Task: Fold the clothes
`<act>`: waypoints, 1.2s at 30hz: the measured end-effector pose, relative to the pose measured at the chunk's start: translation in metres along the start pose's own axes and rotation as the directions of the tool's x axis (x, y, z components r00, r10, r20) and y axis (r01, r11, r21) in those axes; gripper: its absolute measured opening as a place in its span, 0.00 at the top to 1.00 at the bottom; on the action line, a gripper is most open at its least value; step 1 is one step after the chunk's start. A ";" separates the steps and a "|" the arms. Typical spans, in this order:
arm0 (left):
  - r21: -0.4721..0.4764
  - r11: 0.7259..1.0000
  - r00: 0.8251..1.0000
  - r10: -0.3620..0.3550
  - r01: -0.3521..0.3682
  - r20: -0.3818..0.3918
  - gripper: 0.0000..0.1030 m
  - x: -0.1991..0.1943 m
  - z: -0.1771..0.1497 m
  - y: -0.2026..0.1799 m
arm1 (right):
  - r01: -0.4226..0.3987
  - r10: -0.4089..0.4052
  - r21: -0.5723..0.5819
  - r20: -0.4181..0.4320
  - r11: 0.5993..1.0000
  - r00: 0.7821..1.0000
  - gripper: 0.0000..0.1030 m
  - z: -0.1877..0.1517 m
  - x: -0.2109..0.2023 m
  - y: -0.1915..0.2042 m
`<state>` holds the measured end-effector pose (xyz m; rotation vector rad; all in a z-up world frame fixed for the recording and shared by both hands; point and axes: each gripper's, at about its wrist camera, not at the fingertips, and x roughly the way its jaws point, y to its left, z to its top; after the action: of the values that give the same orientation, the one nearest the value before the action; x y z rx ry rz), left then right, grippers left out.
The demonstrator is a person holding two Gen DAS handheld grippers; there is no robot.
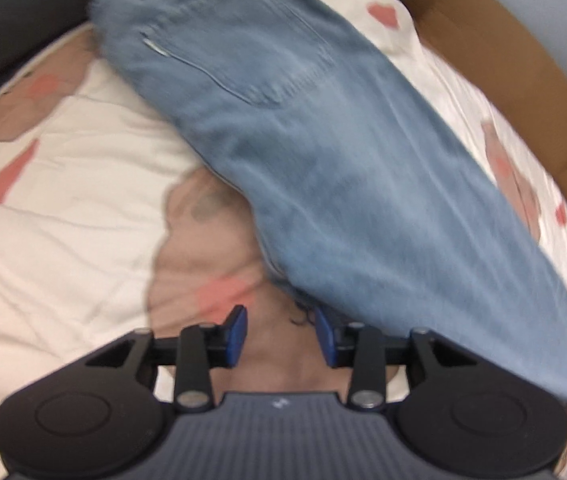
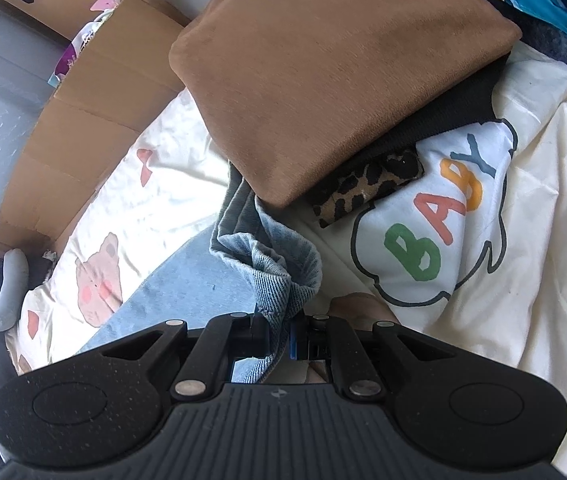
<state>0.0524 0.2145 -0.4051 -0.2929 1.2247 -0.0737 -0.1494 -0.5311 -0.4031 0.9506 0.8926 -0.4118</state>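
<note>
Denim jeans point(image 1: 303, 140) lie slantwise across the bed point(image 1: 63, 208), upper left to lower right.
Soft, fairly heavy, floppy cloth, faded blue with a stitched pocket; best taken by hem or waistband. My left gripper point(image 1: 281, 336) has jaws parted and empty; my right gripper point(image 2: 279, 338) pinches a bunched denim edge.

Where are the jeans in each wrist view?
Left wrist: jeans run diagonally from upper left to lower right, past the open left gripper.
Right wrist: bunched denim at lower centre, clamped in the right gripper.
Shared landmark: the cardboard beside the bed.
</note>
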 end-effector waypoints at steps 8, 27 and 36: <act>-0.014 1.000 0.996 0.019 -0.018 0.084 0.52 0.026 -0.005 -0.010 | 0.000 0.000 -0.001 -0.003 1.000 1.000 0.93 0.002 -0.002 0.003; -0.010 0.998 0.988 0.057 -0.056 0.147 0.89 0.028 -0.004 -0.008 | -0.002 0.002 -0.014 -0.004 1.000 1.000 0.93 0.004 -0.006 0.008; 0.077 0.993 0.989 0.078 -0.088 0.127 0.90 -0.008 0.003 -0.023 | -0.030 0.030 0.034 -0.008 0.999 1.000 0.93 -0.004 -0.022 -0.006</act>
<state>0.0549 0.1951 -0.3905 -0.1718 1.1060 -0.0334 -0.1680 -0.5325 -0.3890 0.9964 0.8807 -0.3980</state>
